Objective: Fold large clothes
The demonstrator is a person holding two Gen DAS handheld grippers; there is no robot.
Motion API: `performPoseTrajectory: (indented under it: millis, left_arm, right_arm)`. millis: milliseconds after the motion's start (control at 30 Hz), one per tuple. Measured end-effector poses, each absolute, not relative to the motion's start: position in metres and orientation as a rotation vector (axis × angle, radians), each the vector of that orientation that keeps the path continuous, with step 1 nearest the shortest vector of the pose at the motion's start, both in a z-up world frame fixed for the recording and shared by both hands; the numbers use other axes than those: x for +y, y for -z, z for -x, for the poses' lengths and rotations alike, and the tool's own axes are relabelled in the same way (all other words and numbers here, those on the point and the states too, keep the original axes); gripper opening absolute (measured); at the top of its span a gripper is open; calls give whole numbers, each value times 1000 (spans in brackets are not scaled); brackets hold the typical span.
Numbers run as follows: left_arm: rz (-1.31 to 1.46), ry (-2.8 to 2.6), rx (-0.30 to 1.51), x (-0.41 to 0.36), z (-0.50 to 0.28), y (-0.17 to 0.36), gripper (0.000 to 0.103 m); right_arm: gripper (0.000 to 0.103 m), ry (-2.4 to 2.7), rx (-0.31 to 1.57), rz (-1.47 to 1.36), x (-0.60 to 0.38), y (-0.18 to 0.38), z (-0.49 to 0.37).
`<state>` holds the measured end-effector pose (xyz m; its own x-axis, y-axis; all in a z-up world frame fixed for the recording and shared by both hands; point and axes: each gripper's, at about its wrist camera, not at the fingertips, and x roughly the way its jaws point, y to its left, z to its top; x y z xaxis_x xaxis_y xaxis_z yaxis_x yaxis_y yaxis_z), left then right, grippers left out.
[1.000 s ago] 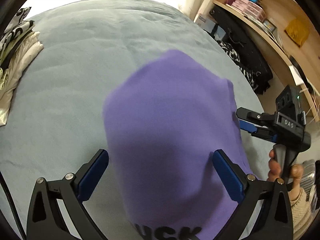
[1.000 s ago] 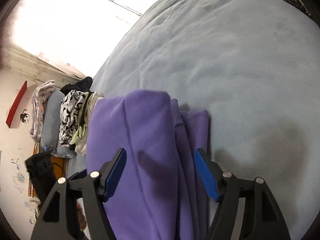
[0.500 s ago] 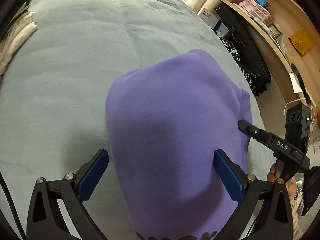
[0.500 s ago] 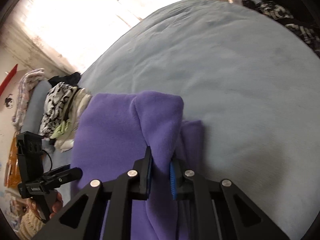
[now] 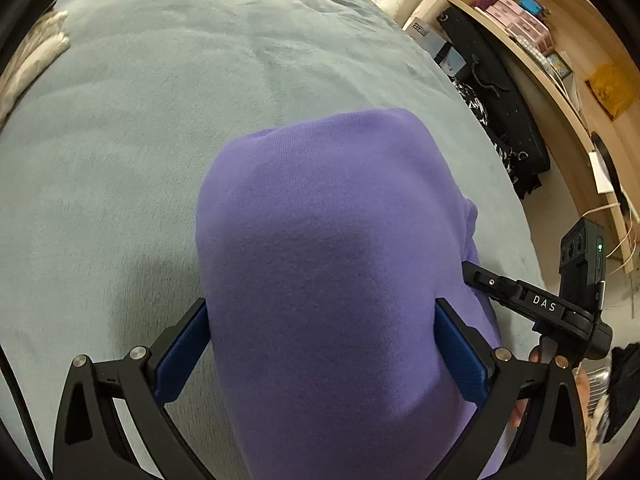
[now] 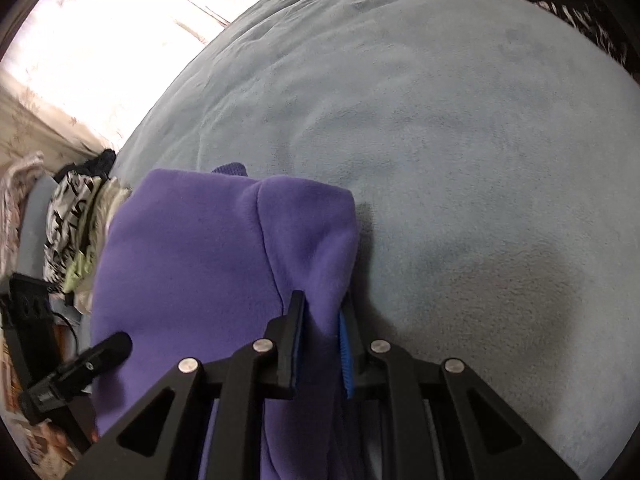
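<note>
A purple fleece garment (image 5: 332, 272) lies folded on the grey-blue bed cover (image 5: 140, 120). My left gripper (image 5: 320, 344) is open, its blue pads on either side of the garment's near part. My right gripper (image 6: 320, 328) is shut on the purple garment (image 6: 200, 264), pinching a fold at its right edge. The right gripper also shows in the left wrist view (image 5: 476, 276), at the garment's right side. The left gripper shows at the lower left of the right wrist view (image 6: 116, 344), over the garment's near left edge.
A pile of patterned and pale clothes (image 6: 76, 236) lies at the bed's far left. A wooden shelf (image 5: 560, 92) with boxes and a black bag (image 5: 500, 100) stand past the bed's right edge. A bright window (image 6: 80, 40) is behind the bed.
My right gripper closed from open onto a fold of the purple garment. The left gripper stayed open and moved forward along the garment, which now sits lower and flatter.
</note>
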<state>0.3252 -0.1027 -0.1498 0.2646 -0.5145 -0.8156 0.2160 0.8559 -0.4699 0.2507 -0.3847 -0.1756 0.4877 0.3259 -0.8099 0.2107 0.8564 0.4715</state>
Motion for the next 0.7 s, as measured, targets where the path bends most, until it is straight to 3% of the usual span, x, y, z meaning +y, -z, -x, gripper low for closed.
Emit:
performPoseTrajectory:
  millis: [367,633,700]
  left_arm:
    - [355,471,1315,-82,-320,131,103]
    - [465,529,1338,-55,-301,106,102]
    - [469,523,1327,-48,-294,99,102]
  right_arm:
    - [31,-73,1084,-514,-373,135,-245]
    - [55,-111,1098,-550,-371,106,-222]
    - [68,-135,1099,-539,-368,100,-214]
